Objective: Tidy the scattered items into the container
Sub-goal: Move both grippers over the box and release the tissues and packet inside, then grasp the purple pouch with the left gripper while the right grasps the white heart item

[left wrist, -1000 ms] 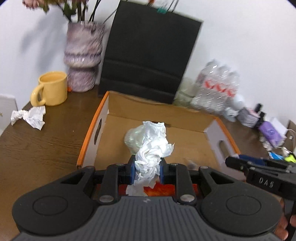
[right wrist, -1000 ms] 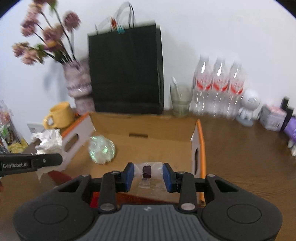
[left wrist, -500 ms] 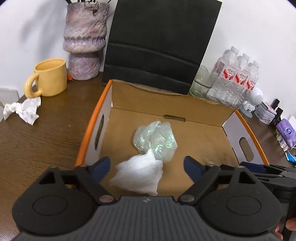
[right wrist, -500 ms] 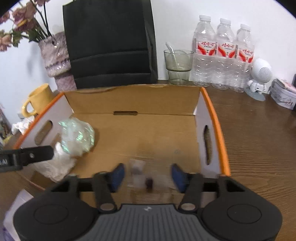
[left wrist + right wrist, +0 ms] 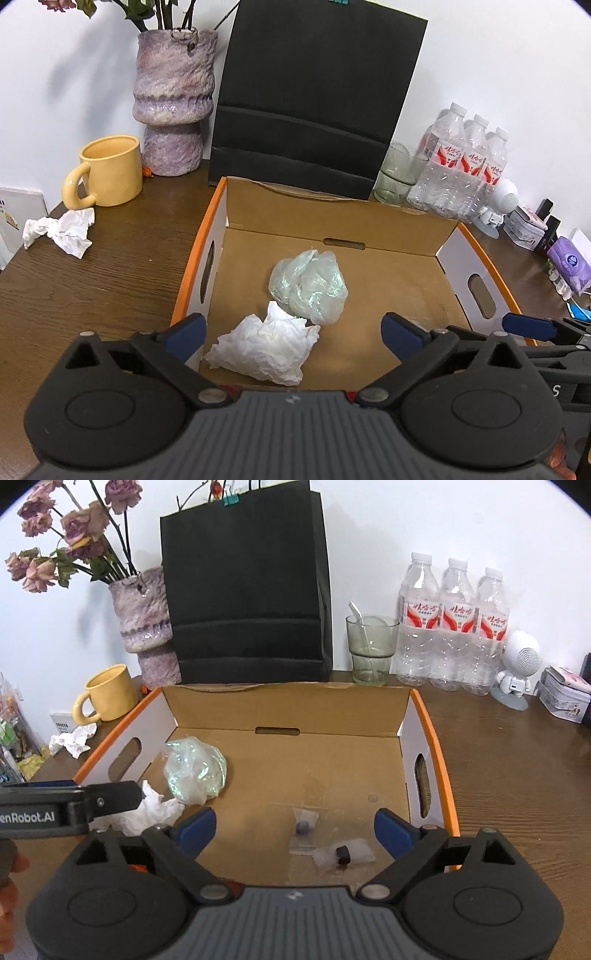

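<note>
Right now both grippers hang over the near edge of the box point(image 5: 430, 716), a cardboard tray w/ orange rims, white side walls and handle cut-outs.

Left gripper point(image 5: 293, 334): jaws spread wide, nothing between the pads. Crumpled tissue point(image 5: 264, 349) lies on the box floor just ahead of it, between the fingers but not touching either pad. Directly beyond the tissue and touching it sits a scrunched clear bag point(image 5: 308, 286) w/ a greenish sheen, roughly mid-floor.

Right gripper point(image 5: 294, 825): jaws also spread wide, holding nothing. Just ahead of it, on the box floor toward the right finger, lie two small clear packets: packet A point(image 5: 304, 829) w/ a dark bead inside, and packet B point(image 5: 345, 853) w/ a black bit inside, nearer the gripper. They look to be just beside each other; contact can't be told. In this view the left gripper's finger crosses the tissue at the far left.

Outside the box, off the left gripper's left side, a second tissue point(image 5: 61, 230) lies on the wooden table point(image 5: 92, 288), just in front of a yellow mug point(image 5: 109, 171). Beyond the mug stands a purple vase point(image 5: 173, 103) w/ dried flowers. Behind the box's far wall: a black bag point(image 5: 314, 96); to its right a glass point(image 5: 371, 650) w/ a spoon, then three bottles point(image 5: 452, 624).
</note>
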